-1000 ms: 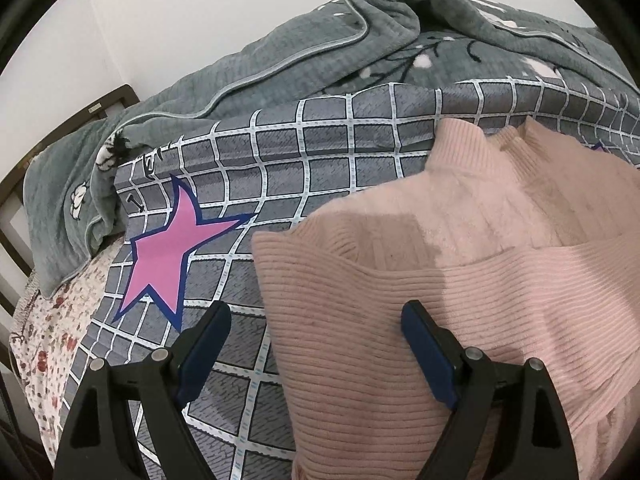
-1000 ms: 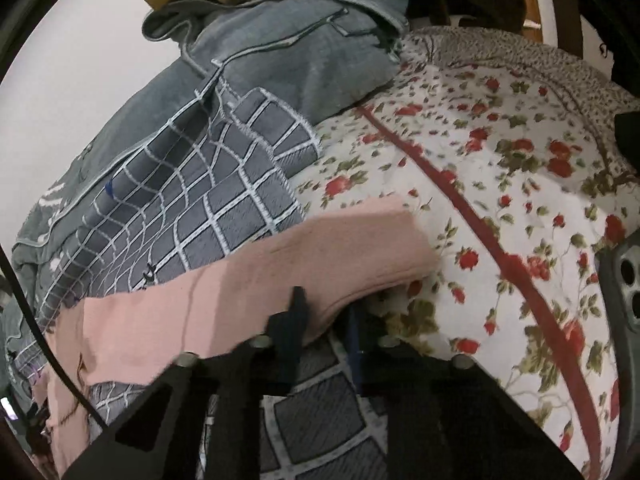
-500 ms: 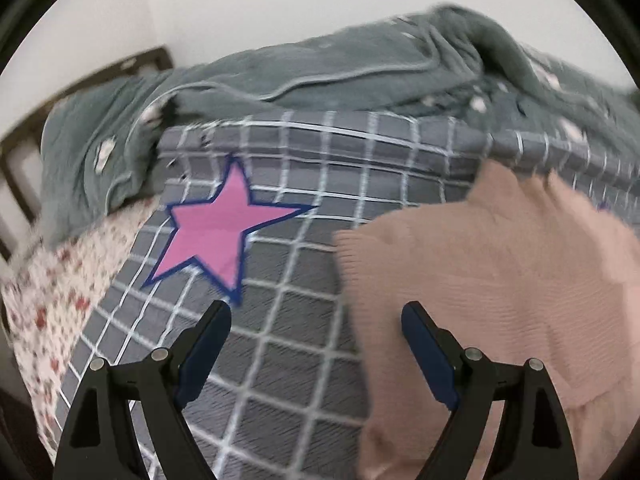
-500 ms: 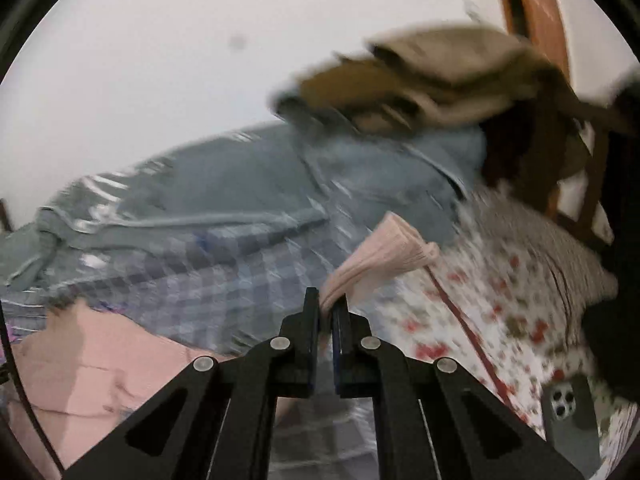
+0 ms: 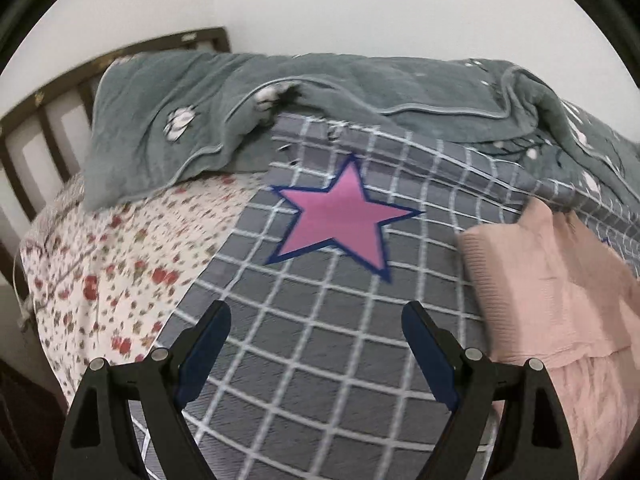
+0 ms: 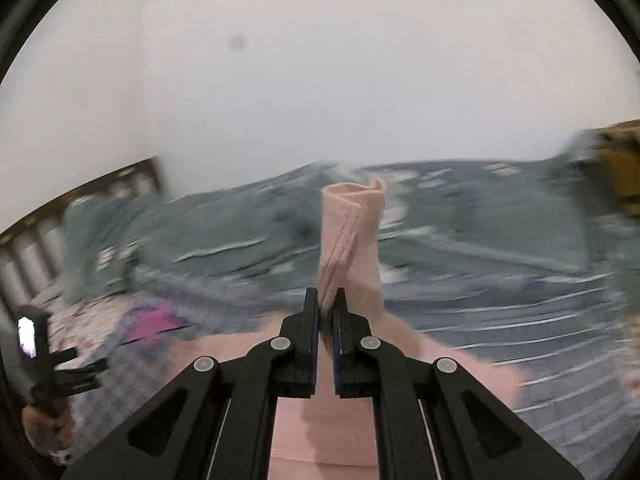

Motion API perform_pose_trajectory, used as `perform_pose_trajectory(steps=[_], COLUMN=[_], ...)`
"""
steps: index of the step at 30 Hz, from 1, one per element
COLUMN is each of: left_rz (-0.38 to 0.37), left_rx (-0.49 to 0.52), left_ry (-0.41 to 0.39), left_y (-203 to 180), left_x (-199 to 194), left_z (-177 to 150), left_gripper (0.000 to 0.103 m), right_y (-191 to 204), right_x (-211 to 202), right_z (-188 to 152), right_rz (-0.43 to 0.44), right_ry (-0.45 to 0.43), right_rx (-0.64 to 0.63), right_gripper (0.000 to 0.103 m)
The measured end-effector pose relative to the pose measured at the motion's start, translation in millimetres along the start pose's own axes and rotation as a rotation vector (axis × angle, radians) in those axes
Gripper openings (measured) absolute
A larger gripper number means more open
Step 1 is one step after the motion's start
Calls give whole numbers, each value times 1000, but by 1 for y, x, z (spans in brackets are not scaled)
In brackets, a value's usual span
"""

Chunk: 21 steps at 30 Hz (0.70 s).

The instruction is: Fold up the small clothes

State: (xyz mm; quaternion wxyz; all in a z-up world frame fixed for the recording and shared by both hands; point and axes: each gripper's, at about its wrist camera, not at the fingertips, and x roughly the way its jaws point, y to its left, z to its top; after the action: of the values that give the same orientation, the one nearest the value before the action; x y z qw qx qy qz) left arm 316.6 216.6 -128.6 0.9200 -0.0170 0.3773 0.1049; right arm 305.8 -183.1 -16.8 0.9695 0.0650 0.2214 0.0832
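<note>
Right tongs lift a sleeve of the pink sweater while the left tongs hang open over the bed.

The right tongs (image 6: 327, 300) are clamped nearly closed on the sleeve (image 6: 350, 232), which stands up at 12 o'clock from them. The rest of the pink sweater (image 5: 552, 280) lies on the checked blanket (image 5: 320, 340), at 2 o'clock from the left tongs (image 5: 316, 320), whose 2 blue pads (image 5: 208, 344) stand wide apart, holding nothing. A pink star (image 5: 340, 220) sits at 12 o'clock, a grey quilt (image 5: 320, 92) beyond.
</note>
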Motion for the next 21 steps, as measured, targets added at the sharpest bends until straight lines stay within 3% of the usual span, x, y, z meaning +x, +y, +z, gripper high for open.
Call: perform_pose_trajectory(steps=[4,8,11,15,19,21], left_rz=[-14,7,-14,-95,-184,-217], left_rx=[-34,-5,13,39,72,87], left_ry=[31,42,56,57,62,55], left_y=[21,23,17,-4,-32,-47], left_x=[9,15,20,20,15,12], left_z=[-8,-16,-21,-22,-18,-16], left_gripper=[87,87,87,87,87,87], right_y=[72,107,112,115,90,68], right_x=[68,118,142,136,84,62], right_z=[-46,-93,-109,-117,-107,-104], right_rz=[161,197,227,281,258,207], right_ry=[140,279,373,427,342,316], right_rx=[-11,-56,-52,-58,-49,-54], right_gripper=[6,6,11,40,40,40])
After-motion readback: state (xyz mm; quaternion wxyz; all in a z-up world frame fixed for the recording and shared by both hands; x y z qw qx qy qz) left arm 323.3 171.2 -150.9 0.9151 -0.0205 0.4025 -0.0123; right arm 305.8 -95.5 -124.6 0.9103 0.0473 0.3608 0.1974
